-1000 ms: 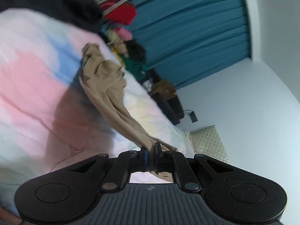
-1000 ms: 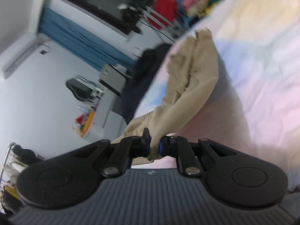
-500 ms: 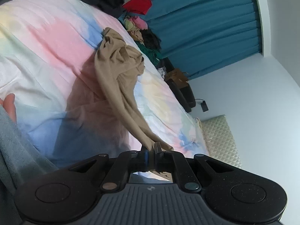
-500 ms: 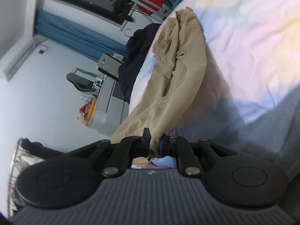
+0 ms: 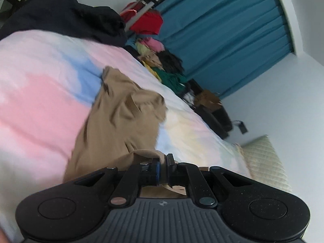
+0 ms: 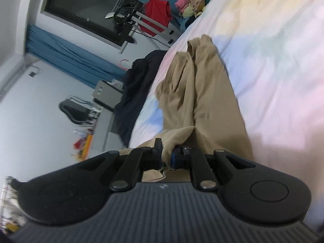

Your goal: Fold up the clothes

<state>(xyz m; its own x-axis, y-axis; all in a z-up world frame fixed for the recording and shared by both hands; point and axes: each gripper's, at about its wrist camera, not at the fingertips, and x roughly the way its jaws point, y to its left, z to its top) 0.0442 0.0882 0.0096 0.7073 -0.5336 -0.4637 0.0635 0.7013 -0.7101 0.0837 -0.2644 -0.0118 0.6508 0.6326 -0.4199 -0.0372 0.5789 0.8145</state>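
A tan garment lies stretched along a pastel tie-dye bed cover. My left gripper is shut on one near end of it, low over the bed. My right gripper is shut on another near end of the same tan garment, which bunches into folds at its far end. The bed cover also shows in the right wrist view. The cloth between the two held ends is hidden under the grippers.
A dark garment lies heaped at the bed's far corner. A pile of coloured clothes sits beside the bed by blue curtains. A quilted pillow lies at the right. A monitor and desk stand beyond the bed.
Both grippers have dropped lower towards the bed with the tan garment still held. The garment, hanging taut before, now lies flatter and wider on the cover.
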